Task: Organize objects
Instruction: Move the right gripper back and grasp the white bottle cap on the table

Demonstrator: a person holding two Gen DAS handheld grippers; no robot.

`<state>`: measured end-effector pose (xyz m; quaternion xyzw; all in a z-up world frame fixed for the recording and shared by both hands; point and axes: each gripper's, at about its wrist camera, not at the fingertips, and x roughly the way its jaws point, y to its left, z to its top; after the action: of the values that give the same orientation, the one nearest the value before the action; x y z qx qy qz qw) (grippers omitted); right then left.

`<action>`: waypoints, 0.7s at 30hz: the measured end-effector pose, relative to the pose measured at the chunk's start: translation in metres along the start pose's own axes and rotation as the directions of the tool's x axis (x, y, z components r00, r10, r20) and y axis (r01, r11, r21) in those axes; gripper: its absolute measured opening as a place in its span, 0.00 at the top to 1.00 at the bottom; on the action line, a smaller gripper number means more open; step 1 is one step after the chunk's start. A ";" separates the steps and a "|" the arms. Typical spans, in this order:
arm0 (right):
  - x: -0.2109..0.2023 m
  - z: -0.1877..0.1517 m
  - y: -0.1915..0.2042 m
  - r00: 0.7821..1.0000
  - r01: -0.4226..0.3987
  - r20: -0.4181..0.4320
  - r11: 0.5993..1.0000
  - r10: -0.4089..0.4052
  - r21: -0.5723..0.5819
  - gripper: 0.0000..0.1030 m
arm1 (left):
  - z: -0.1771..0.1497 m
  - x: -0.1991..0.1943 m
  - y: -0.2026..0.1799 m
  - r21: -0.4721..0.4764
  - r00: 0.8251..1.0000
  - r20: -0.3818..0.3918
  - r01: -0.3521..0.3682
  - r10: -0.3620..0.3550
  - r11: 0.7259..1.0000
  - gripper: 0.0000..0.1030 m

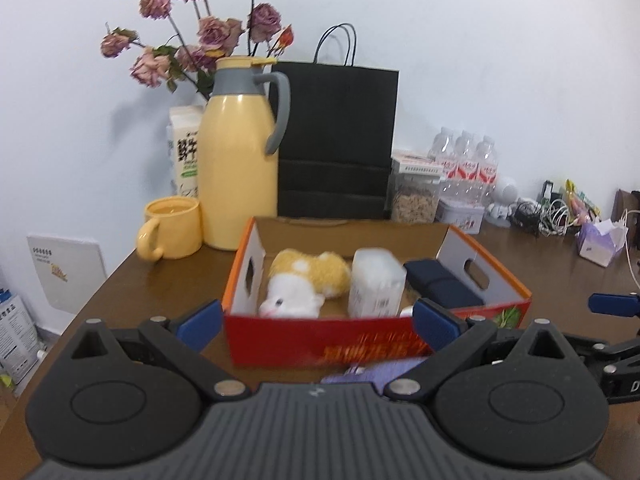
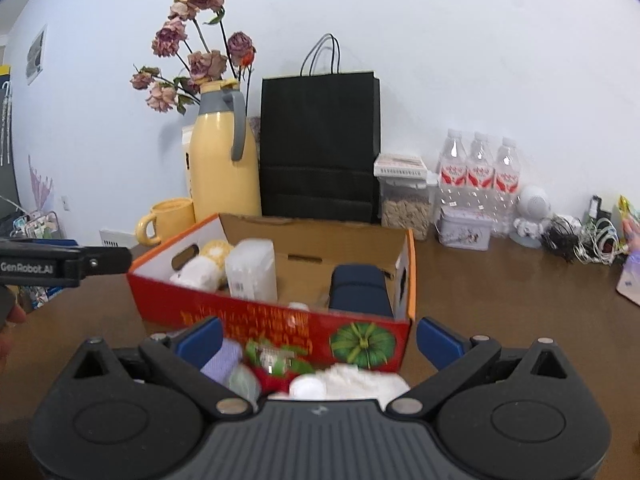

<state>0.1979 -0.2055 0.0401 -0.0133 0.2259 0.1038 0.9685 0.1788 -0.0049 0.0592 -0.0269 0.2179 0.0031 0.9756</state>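
A red and orange cardboard box (image 1: 360,344) (image 2: 280,320) stands on the brown table. Inside lie a yellow and white plush toy (image 1: 304,284) (image 2: 204,266), a clear plastic pack (image 1: 376,284) (image 2: 252,268) and a dark blue case (image 1: 444,284) (image 2: 360,288). My left gripper (image 1: 318,324) is open in front of the box's near wall, nothing between its fingers. My right gripper (image 2: 318,336) is open too, above small items lying before the box: a purple pack (image 2: 222,360), a red and green wrapped item (image 2: 276,360), a white cloth (image 2: 360,380).
Behind the box stand a yellow thermos jug (image 1: 236,160), a yellow mug (image 1: 172,228), a black paper bag (image 1: 336,140), a jar (image 1: 412,196), water bottles (image 2: 478,176), a tin (image 2: 464,228) and tangled cables (image 2: 580,236). A tissue pack (image 1: 600,240) lies at the right.
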 end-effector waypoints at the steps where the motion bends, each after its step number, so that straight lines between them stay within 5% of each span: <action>1: -0.002 -0.004 0.000 1.000 0.003 -0.009 1.000 -0.003 0.001 0.00 | -0.004 -0.002 0.002 0.001 1.000 -0.006 -0.005 0.005 1.000 0.00; 15: -0.005 -0.067 0.004 0.986 -0.002 -0.165 1.000 -0.001 -0.014 0.00 | -0.051 -0.016 0.025 -0.002 0.996 -0.088 -0.026 0.026 1.000 0.00; 21: 0.007 -0.077 0.012 0.979 -0.007 -0.203 0.999 -0.003 -0.047 0.26 | -0.062 -0.015 0.030 -0.010 0.993 -0.116 -0.028 0.027 1.000 0.00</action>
<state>0.1678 -0.1979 -0.0313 -0.0465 0.3212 0.1081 0.9397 0.1383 0.0214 0.0086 -0.0299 0.2746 0.0164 0.9610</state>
